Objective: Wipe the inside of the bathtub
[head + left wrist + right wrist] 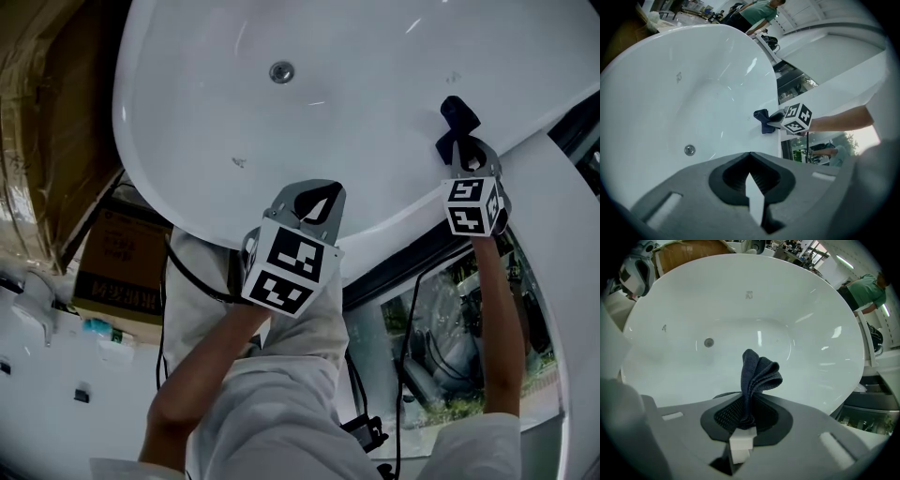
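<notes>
Cloth (758, 373) clamped in right gripper (459, 148) over bathtub (375, 84), box (117, 267) lettering unreadable

I saw bright overhead light streaking glare across the bathtub (375, 84); both gripper views bent at their dark, vignetted edges.

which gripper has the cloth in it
The right gripper, at the bathtub rim: its jaws are shut on the dark blue cloth. The left gripper is shut with nothing in it.
</notes>
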`<action>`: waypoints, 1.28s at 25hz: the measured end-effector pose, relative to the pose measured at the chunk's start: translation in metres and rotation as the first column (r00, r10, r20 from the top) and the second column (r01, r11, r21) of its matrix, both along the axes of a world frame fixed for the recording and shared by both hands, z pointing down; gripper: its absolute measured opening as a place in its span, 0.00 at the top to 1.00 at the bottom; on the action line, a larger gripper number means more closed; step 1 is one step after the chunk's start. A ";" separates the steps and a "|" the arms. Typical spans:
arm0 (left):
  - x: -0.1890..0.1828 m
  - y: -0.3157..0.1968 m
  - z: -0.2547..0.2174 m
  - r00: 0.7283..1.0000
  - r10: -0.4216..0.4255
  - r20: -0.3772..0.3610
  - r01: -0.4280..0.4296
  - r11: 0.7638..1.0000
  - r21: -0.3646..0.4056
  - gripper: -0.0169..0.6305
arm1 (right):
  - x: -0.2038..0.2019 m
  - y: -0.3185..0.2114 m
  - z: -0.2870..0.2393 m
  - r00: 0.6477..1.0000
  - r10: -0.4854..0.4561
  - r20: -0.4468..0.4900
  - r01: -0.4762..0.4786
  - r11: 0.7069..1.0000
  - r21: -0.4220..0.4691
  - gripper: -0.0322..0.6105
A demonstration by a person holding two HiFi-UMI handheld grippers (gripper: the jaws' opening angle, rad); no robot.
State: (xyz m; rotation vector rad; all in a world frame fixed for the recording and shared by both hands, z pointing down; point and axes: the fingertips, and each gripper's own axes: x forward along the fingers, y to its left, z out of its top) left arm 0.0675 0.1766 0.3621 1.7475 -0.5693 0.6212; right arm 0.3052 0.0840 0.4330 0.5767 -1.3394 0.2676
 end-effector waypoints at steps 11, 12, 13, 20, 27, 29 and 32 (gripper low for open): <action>-0.008 0.005 0.004 0.998 0.042 0.043 -0.043 0.998 0.034 0.97 | -0.021 0.046 0.008 0.993 -0.105 -0.061 0.104 0.994 -0.018 0.87; -0.008 0.007 0.004 0.998 0.055 0.042 -0.056 0.998 0.037 0.97 | -0.023 0.048 0.007 0.993 -0.094 -0.065 0.093 0.996 -0.014 0.87; -0.009 0.010 0.003 0.997 0.069 0.042 -0.070 0.997 0.039 0.97 | -0.025 0.051 0.007 0.995 -0.083 -0.063 0.082 0.997 -0.013 0.87; -0.015 0.026 0.006 0.990 0.136 0.040 -0.138 0.990 0.037 0.97 | -0.036 0.068 0.008 0.996 -0.063 -0.057 0.063 0.998 -0.006 0.87; -0.018 0.030 0.004 0.984 0.174 0.027 -0.175 0.984 0.031 0.97 | -0.047 0.090 0.010 0.998 -0.042 -0.043 0.040 0.998 -0.049 0.87; -0.019 0.032 0.005 0.983 0.182 0.025 -0.183 0.983 0.028 0.97 | -0.050 0.098 0.011 0.999 -0.034 -0.040 0.032 0.998 -0.062 0.87; -0.019 0.034 0.007 0.979 0.202 0.019 -0.203 0.979 0.032 0.97 | -0.055 0.105 0.012 0.999 -0.021 -0.035 0.019 0.998 -0.064 0.87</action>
